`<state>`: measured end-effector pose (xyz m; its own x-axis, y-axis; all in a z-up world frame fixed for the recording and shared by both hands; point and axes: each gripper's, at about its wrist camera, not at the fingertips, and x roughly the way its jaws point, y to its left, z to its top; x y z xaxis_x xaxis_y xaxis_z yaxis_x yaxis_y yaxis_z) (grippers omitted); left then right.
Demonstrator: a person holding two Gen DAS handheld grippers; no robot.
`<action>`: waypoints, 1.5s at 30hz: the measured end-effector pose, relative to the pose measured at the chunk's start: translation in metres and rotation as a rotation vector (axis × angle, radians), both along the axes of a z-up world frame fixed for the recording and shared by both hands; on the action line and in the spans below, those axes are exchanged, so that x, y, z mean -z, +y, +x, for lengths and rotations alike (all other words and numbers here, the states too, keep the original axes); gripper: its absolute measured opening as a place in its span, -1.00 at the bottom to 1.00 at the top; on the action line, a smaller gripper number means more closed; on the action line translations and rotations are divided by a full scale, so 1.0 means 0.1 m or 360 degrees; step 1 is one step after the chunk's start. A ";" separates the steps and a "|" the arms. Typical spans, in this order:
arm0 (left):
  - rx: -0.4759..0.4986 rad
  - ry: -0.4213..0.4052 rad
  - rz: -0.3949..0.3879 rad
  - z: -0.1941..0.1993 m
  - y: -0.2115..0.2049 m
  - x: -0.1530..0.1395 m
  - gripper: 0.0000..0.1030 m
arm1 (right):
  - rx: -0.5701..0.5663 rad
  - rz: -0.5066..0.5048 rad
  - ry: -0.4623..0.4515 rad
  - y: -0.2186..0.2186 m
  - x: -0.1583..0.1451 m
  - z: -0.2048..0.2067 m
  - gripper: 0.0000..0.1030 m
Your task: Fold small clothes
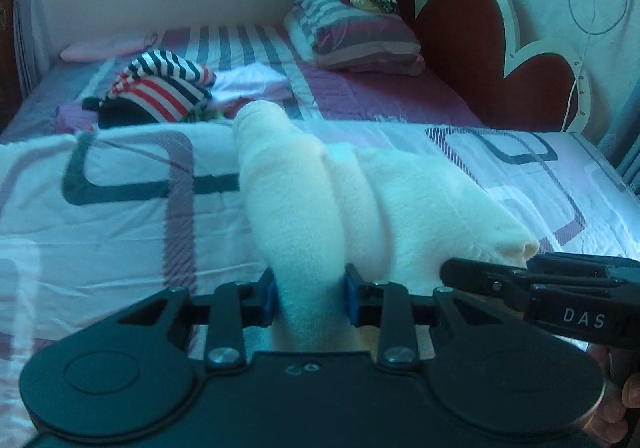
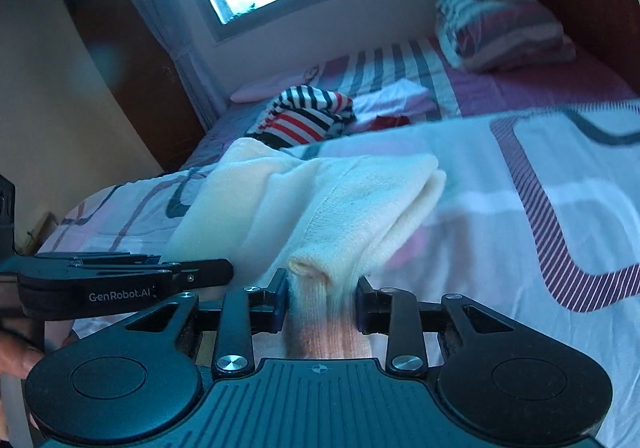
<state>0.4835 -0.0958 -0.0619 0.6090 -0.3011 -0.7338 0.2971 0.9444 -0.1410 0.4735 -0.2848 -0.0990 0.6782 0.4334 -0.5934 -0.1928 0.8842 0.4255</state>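
Cream garment [image 1: 360, 200] stretches lengthwise away from both clamped grippers.

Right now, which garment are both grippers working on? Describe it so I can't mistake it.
On the white patterned quilt nearest the cameras lies a cream fleecy garment, pinched by the left gripper and right gripper. Unlike the striped clothes behind, it is plain.

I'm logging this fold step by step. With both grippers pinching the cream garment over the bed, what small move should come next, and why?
Probably carry the near edge forward and lay it over the far part. The left gripper and right gripper each pinch a bunched end of the cream knit garment, side by side, and the rest of it trails across the patterned quilt, so the fold is not yet laid down.
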 end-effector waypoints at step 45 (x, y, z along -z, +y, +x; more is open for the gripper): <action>-0.0432 -0.0059 0.0102 -0.72 2.55 -0.14 -0.24 | -0.0226 0.0014 -0.0087 2.12 -0.18 -0.56 -0.39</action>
